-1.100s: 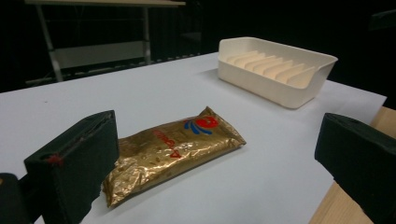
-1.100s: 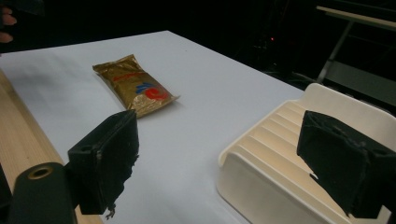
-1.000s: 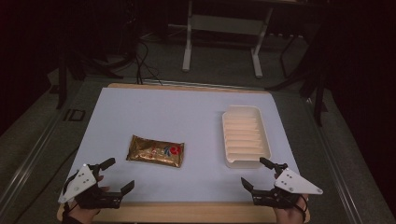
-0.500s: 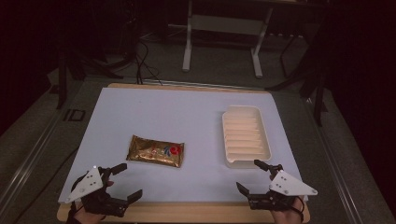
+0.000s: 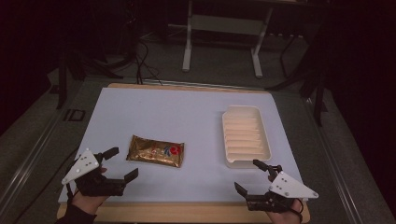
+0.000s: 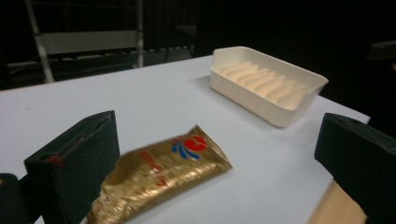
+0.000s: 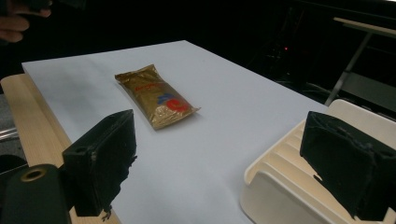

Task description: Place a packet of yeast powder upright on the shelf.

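Bare white table top (image 5: 187,116) lies open all around the gold snack packet (image 5: 156,151). Right of the packet, well apart from it, stands the cream ridged tray (image 5: 246,136), the only obstacle. A wide clear lane runs between the two.

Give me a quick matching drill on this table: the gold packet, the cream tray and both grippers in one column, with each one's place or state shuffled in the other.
Things:
1. gold foil packet
2. cream ribbed tray
3. left gripper
4. right gripper

Places or states:
A. open, at the near edge just below the tray's near corner
B. lying flat on the white mat, left of centre
C. empty, on the right part of the mat
D. open, close to the packet's left end, not touching it

Pairs: 1-B, 2-C, 3-D, 4-A
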Tool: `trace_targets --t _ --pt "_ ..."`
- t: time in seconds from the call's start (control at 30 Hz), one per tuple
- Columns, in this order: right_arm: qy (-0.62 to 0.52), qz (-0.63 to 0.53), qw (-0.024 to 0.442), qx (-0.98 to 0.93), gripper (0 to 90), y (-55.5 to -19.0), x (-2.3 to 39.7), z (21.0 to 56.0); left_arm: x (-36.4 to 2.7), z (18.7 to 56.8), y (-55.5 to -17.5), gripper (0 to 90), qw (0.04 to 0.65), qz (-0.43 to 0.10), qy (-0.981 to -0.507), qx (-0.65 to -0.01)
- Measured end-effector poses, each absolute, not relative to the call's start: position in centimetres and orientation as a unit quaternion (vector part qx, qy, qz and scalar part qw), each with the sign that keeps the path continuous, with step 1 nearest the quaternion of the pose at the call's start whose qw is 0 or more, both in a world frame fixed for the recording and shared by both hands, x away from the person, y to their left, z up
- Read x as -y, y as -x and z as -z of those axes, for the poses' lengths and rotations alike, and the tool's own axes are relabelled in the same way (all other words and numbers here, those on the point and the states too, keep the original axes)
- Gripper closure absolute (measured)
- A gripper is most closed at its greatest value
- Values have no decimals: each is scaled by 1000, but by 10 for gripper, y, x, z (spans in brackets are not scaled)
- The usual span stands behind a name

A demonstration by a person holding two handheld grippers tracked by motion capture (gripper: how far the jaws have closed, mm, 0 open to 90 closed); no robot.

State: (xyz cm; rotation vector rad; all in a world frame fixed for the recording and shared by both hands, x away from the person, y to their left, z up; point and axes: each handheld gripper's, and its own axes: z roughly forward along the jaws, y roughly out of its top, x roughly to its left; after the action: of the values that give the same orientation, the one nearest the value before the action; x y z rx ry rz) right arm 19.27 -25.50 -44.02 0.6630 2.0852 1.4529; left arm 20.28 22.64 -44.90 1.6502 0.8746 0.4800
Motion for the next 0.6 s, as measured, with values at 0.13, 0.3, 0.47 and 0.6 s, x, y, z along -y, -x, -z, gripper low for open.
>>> trace_targets --t 0.13,0.3,0.47,0.6 --pt "-242 -537 254 -767 106 -192 255 440 -226 446 -218 15 562 -213 -704 -379" --pt "-245 -541 253 -764 106 -192 256 439 -224 446 -235 15 557 -205 -704 -390" --pt "-241 -543 252 -763 107 -191 255 438 -225 450 -245 15 545 -211 -707 -398" --pt "-240 -546 251 -762 106 -191 255 438 -226 457 -253 42 531 -217 -708 -411"
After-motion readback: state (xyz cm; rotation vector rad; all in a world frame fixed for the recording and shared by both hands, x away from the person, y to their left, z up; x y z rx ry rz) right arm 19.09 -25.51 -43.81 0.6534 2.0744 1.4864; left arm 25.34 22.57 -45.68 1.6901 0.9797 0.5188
